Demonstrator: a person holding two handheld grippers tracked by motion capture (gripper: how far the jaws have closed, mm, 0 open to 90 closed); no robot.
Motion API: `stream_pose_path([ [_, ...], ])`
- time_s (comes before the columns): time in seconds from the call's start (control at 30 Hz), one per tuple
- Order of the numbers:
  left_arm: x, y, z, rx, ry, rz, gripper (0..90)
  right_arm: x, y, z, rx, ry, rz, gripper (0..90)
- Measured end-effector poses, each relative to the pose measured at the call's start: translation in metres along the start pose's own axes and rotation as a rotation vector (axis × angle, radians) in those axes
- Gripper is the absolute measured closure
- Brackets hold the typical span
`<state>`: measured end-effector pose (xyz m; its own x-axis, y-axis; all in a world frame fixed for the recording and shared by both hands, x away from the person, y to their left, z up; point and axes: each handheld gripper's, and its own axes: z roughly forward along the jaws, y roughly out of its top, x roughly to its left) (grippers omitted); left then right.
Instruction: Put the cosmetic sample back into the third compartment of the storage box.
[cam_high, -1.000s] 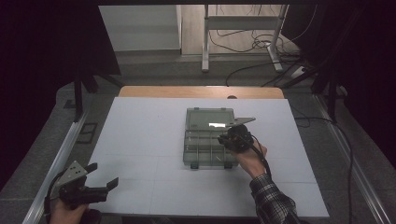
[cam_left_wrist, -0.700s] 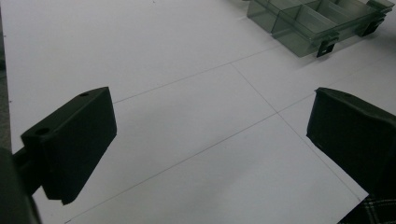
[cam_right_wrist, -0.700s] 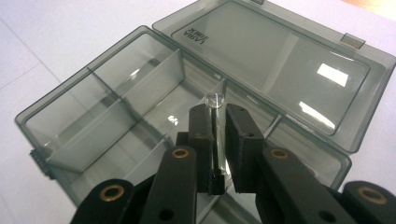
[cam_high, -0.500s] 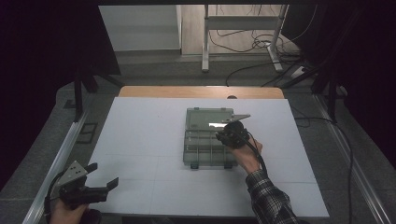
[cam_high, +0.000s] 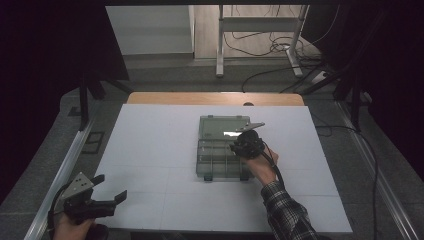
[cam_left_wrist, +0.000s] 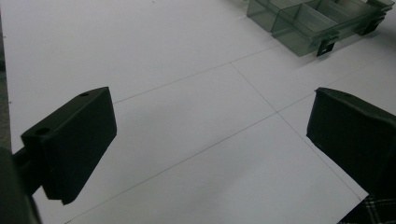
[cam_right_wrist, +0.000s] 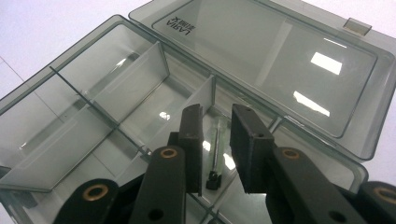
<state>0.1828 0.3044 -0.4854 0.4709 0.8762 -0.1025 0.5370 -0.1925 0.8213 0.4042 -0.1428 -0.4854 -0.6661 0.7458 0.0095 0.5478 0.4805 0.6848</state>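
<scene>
The open lid (cam_right_wrist: 275, 60) of the box (cam_right_wrist: 116, 121) bears small dark print near its hinge edge, seen upside down in the right gripper view. The larger line seems to read "LARIA"; the smaller characters beside it are too small to read.

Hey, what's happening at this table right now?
A person works at a white table with a gripper in each hand. The right gripper hangs over an open, smoky clear compartment box, lid laid back. Its jaws have just been opening a little, and a thin dark-tipped pin lies in the compartment below the gap between them, not gripped. The left gripper waits open at the table's near left corner.
</scene>
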Motion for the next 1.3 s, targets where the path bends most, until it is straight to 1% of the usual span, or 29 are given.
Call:
stream_pose_path([
  [0.1,0.000,0.000,0.000,-0.001,0.000,0.000,1.9,0.002,0.000,0.000,0.003,0.004,-0.008,69.9],
  [0.3,0.000,0.000,0.000,-0.001,-0.002,0.000,1.9,0.006,0.000,-0.002,0.004,0.002,-0.030,57.7],
  [0.37,0.000,0.000,0.000,-0.001,-0.001,0.001,2.0,0.007,0.001,-0.003,0.005,0.004,-0.025,53.5],
  [0.5,0.000,0.000,0.000,-0.002,-0.002,0.001,1.9,0.006,0.001,-0.005,-0.001,0.020,-0.009,48.2],
  [0.67,0.000,0.000,0.000,-0.003,-0.003,0.001,2.0,0.007,0.001,-0.010,-0.013,0.026,-0.009,45.2],
  [0.73,0.000,0.000,0.000,-0.003,-0.004,0.002,2.0,0.007,0.001,-0.013,-0.018,0.031,-0.010,42.8],
  [0.83,0.000,0.000,0.000,-0.003,-0.004,0.003,2.0,0.009,0.001,-0.017,-0.019,0.035,-0.009,40.1],
  [1.0,0.000,0.000,0.000,-0.003,-0.003,0.004,2.0,0.013,0.000,-0.023,-0.011,0.037,-0.019,38.0],
  [1.13,0.000,0.000,0.000,-0.003,-0.003,0.005,2.0,0.017,0.000,-0.026,-0.010,0.036,-0.027,31.9],
  [1.3,0.000,0.000,0.000,-0.003,-0.005,0.003,2.0,0.022,-0.002,-0.029,0.006,0.065,-0.033,31.2],
])
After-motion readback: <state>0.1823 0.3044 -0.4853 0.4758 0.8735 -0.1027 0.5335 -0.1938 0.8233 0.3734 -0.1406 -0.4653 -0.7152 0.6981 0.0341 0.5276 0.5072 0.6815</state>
